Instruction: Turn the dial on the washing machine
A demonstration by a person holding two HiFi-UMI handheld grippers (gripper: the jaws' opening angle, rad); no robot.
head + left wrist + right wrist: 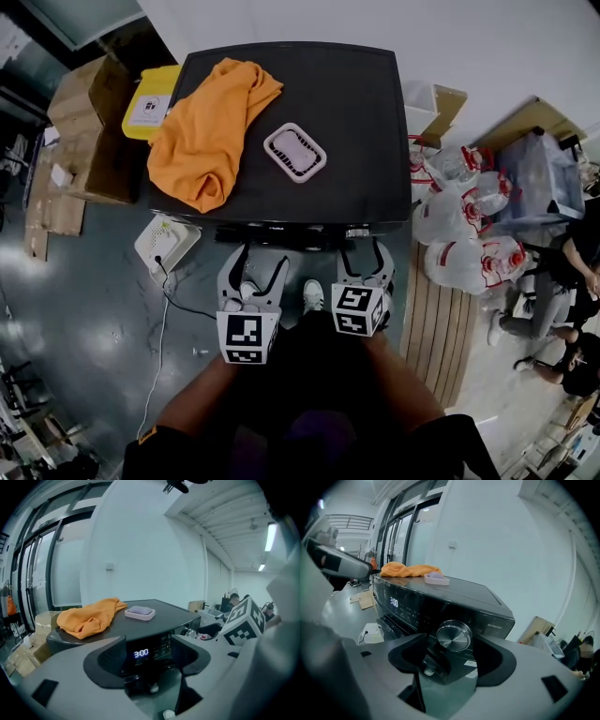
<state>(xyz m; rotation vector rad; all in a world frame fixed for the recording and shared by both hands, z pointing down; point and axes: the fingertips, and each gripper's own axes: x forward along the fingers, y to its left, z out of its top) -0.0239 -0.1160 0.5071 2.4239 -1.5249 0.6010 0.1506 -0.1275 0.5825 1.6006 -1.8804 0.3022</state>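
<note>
The black washing machine [347,112] stands in front of me, its lid seen from above in the head view. Its round silver dial [453,636] shows on the dark control panel in the right gripper view, just beyond the jaws. My right gripper [451,659] [365,260] is open, jaws spread either side of the dial and a little short of it, not touching. A lit display [141,653] reading 3:00 faces my left gripper [147,659] [254,269], which is open and empty before the panel.
An orange cloth [211,127] and a pale dish [294,151] holding a soap bar lie on the lid. Cardboard boxes [89,131] and a yellow box [150,101] stand left, a white device [167,241] with cable on the floor. Bagged items [464,220] and seated people [562,281] are right.
</note>
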